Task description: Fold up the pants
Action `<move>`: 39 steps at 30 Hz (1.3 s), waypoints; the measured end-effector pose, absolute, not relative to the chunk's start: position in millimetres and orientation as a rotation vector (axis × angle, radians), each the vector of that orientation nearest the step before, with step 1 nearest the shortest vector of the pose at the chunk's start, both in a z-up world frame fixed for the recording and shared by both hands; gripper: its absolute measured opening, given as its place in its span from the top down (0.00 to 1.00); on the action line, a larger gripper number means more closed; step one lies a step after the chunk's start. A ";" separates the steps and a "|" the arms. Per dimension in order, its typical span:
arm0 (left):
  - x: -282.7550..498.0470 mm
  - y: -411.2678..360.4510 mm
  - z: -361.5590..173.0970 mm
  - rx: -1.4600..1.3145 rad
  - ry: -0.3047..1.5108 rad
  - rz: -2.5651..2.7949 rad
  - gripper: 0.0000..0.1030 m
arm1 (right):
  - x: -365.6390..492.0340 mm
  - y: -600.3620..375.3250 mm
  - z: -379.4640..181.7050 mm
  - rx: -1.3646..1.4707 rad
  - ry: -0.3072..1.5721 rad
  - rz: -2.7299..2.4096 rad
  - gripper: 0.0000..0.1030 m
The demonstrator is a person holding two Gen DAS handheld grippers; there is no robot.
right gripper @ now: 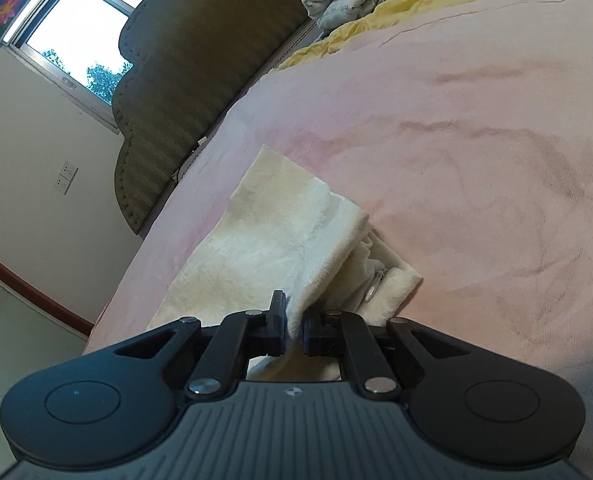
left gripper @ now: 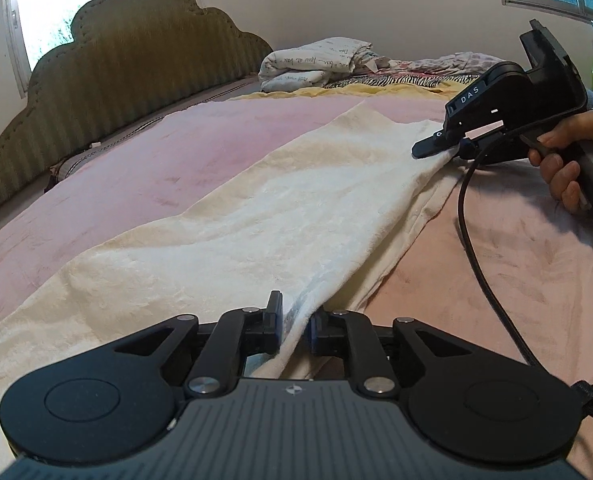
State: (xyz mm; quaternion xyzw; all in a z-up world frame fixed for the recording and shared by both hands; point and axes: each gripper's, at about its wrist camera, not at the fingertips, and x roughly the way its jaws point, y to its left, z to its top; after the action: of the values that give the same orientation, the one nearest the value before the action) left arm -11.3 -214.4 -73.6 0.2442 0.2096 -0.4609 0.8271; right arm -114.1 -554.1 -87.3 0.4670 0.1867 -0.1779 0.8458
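Cream-white pants [left gripper: 256, 208] lie stretched across a pink bedspread [left gripper: 136, 160]. My left gripper [left gripper: 296, 328] is shut on the near edge of the pants. My right gripper [left gripper: 436, 148] shows in the left wrist view at the right, shut on the far edge of the fabric and holding it slightly lifted. In the right wrist view my right gripper [right gripper: 294, 328] pinches a fold of the pants [right gripper: 280, 236], and a metal fastener [right gripper: 376, 284] shows in the layer beneath.
A dark olive headboard [left gripper: 116, 80] stands at the left. A pile of bedding and clothes [left gripper: 316, 64] lies at the far end of the bed. A black cable [left gripper: 476, 240] hangs from the right gripper over the bedspread.
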 end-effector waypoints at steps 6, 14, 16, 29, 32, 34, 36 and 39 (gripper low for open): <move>-11.1 -197.3 -58.6 0.434 0.453 -1.020 0.62 | -134.9 -560.1 -79.5 1.023 0.357 -0.423 0.89; 6.3 -165.3 -32.7 0.257 0.380 -0.986 0.33 | -160.7 -544.6 -45.3 0.826 0.266 -0.740 0.83; 20.2 -163.0 -32.4 0.241 0.389 -0.917 0.33 | -162.2 -539.3 -29.8 0.723 0.207 -0.807 0.83; 44.8 -163.7 -69.4 0.326 0.541 -0.822 0.33 | 17.2 -563.8 -50.8 0.600 0.662 -0.392 0.77; 47.9 -161.1 -69.7 0.301 0.565 -0.819 0.31 | 8.7 -573.9 -50.0 0.700 0.590 -0.451 0.77; 49.8 -160.0 -67.5 0.288 0.577 -0.819 0.31 | 0.0 -557.0 -38.6 0.616 0.567 -0.464 0.76; 53.4 -159.4 -62.6 0.272 0.576 -0.822 0.31 | -7.4 -532.0 -29.3 0.511 0.580 -0.392 0.76; 57.5 -165.3 -56.0 0.259 0.570 -0.815 0.31 | -19.1 -488.8 -22.9 0.385 0.611 -0.242 0.76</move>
State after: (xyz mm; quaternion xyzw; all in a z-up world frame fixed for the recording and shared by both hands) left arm 57.5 -165.3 -56.0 0.1240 0.2727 -0.3898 0.8708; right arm -19.1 -488.8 -22.9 0.1881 0.2982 -0.1181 0.9283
